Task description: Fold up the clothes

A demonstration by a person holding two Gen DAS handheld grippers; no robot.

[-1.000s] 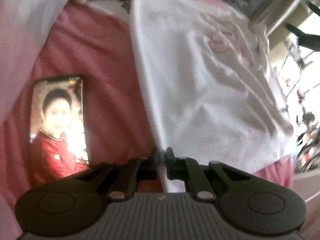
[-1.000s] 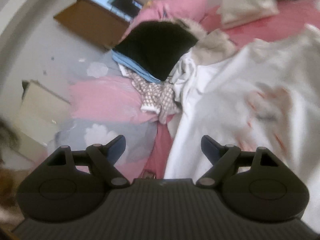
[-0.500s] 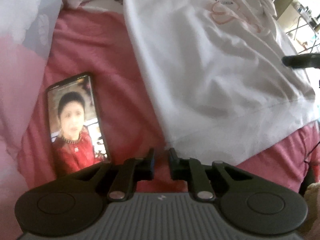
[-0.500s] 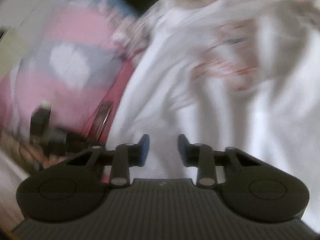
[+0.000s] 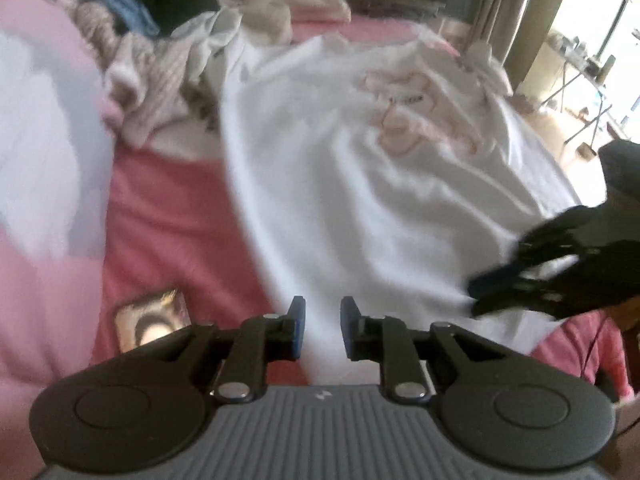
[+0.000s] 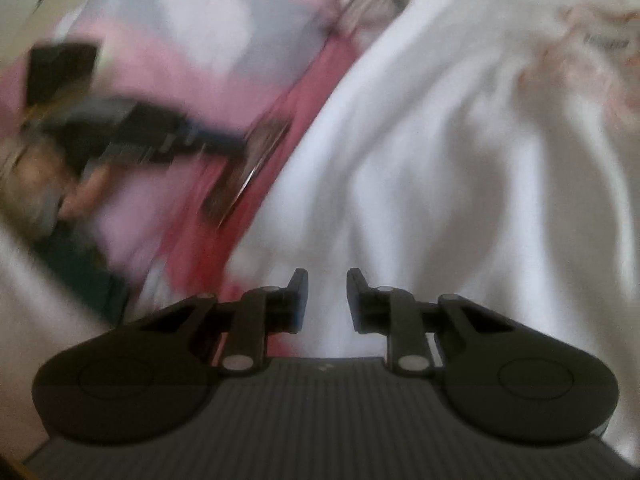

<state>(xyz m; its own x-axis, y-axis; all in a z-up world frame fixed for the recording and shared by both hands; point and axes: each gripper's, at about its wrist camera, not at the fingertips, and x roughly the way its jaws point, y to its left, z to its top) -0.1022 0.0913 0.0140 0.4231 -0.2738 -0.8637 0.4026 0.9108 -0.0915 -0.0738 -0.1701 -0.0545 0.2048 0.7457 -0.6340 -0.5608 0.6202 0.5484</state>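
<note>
A white T-shirt [image 5: 360,184] with a pale pink print [image 5: 404,116] lies spread on a pink bed. It also fills the right wrist view [image 6: 460,184]. My left gripper [image 5: 322,320] is open with a narrow gap, over the shirt's near left hem. My right gripper [image 6: 327,292] is open with a narrow gap, with white cloth seen between its fingers. The right gripper shows as a dark blur at the shirt's right hem in the left wrist view [image 5: 552,272]. The left gripper shows blurred in the right wrist view [image 6: 160,136].
A phone [image 5: 154,320] with a lit screen lies on the pink sheet [image 5: 168,216] left of the shirt; it also shows in the right wrist view [image 6: 248,172]. A heap of other clothes [image 5: 152,68] sits at the back left. A pink and grey quilt [image 5: 44,152] lies left.
My left gripper let go of the shirt hem, opened a little and tilted up. My right gripper narrowed from wide open and swung down onto the shirt's near hem.
</note>
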